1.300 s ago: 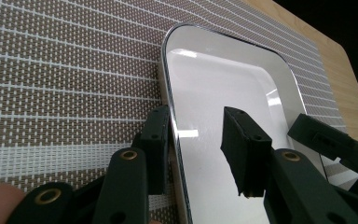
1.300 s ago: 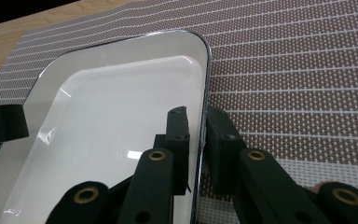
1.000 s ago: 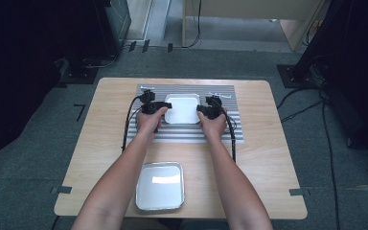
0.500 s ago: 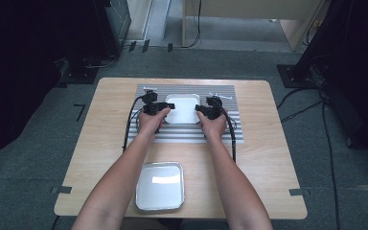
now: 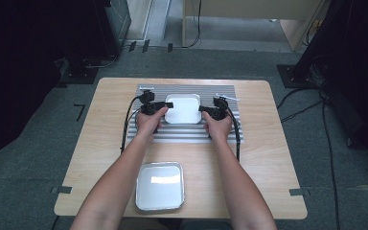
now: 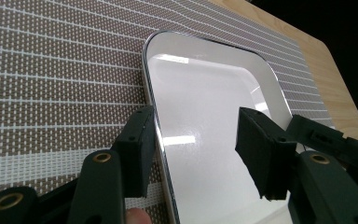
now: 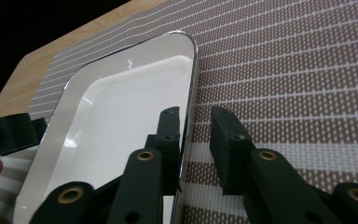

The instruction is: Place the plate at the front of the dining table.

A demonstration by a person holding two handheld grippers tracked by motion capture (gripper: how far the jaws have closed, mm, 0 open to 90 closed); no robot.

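Note:
A shiny rectangular tray (image 5: pixel 183 109) lies on a striped placemat (image 5: pixel 187 135) at the back of the table. My left gripper (image 5: pixel 166 106) is at its left edge and my right gripper (image 5: pixel 204 109) at its right edge. In the left gripper view the jaws (image 6: pixel 198 135) straddle the tray's rim (image 6: pixel 151 93) with a wide gap. They have just been closing. In the right gripper view the jaws (image 7: pixel 196 128) also straddle the rim (image 7: pixel 192 79), narrower, with a gap still showing. They too have just been closing.
A second metal tray (image 5: pixel 159 186) sits near the table's front edge, between the person's forearms. Black cables trail from both grippers over the placemat. The wooden table (image 5: pixel 268 158) has bare surface left and right of the placemat.

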